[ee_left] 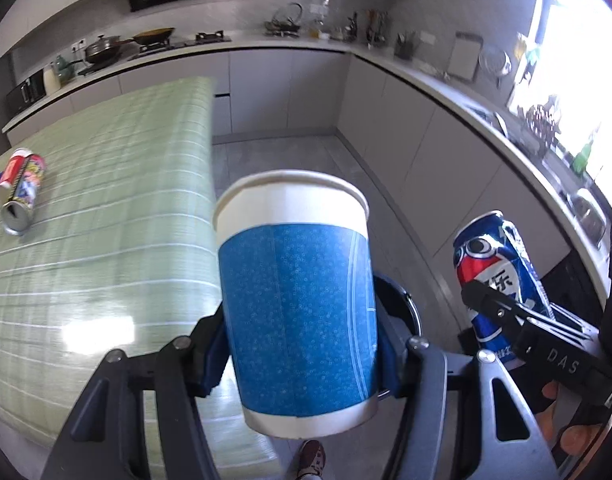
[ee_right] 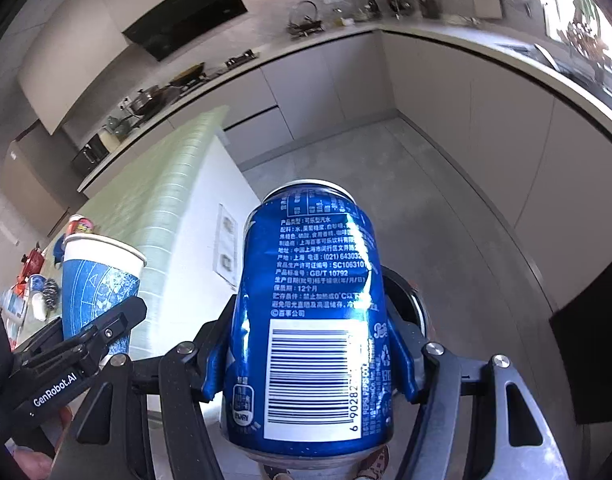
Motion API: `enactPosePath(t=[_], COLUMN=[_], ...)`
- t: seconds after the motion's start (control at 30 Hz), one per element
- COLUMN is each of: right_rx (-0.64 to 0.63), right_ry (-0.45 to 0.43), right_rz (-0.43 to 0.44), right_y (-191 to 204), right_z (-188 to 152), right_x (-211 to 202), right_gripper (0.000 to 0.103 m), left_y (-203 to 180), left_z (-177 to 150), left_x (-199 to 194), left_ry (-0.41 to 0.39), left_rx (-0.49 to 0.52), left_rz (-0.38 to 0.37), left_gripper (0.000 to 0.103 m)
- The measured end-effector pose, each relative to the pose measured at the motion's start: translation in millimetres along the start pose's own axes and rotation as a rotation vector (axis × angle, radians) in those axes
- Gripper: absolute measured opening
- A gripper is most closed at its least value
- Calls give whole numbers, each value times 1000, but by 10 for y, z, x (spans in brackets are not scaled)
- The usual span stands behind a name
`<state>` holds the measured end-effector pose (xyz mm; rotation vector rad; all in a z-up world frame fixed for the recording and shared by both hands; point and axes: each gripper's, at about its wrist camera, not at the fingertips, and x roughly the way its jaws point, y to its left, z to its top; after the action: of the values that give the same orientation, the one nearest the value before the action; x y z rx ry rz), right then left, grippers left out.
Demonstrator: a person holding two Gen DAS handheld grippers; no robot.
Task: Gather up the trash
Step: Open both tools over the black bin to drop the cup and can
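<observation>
Blue cup (ee_left: pixel 298 300) upright, clamped in the left hand-held gripper (ee_left: pixel 302 344); right hand-held gripper (ee_right: pixel 309 360) grips the can (ee_right: pixel 309 312), both beside the tabletop (ee_left: pixel 106 200).

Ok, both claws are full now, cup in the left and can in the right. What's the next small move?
Probably carry both to a bin; none is in view. The left claw grips the paper cup, the right claw grips the blue can, so neither can take the cans lying on the green table.
</observation>
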<state>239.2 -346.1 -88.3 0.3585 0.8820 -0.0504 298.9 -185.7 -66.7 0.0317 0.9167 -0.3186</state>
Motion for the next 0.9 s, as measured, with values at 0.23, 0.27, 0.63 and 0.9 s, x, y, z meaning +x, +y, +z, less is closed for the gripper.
enactPosePath(t=[0.23, 0.27, 0.63, 0.9], right_rx=[17, 12, -57, -114], right_ry=[86, 99, 192, 248], right_rz=[8, 11, 20, -5], right_y=[-268, -301, -477, -574], right_z=[-33, -34, 22, 57], right_x=[473, 559, 1294, 1670], right_gripper=[67, 67, 67, 67], left_y=[-299, -313, -350, -315], left_z=[-171, -209, -460, -657], left_x=[413, 489, 1034, 1461], left_ry=[86, 103, 204, 309], left_rx=[30, 26, -37, -116], left_rz=[39, 44, 113, 132], left_gripper=[61, 61, 62, 68])
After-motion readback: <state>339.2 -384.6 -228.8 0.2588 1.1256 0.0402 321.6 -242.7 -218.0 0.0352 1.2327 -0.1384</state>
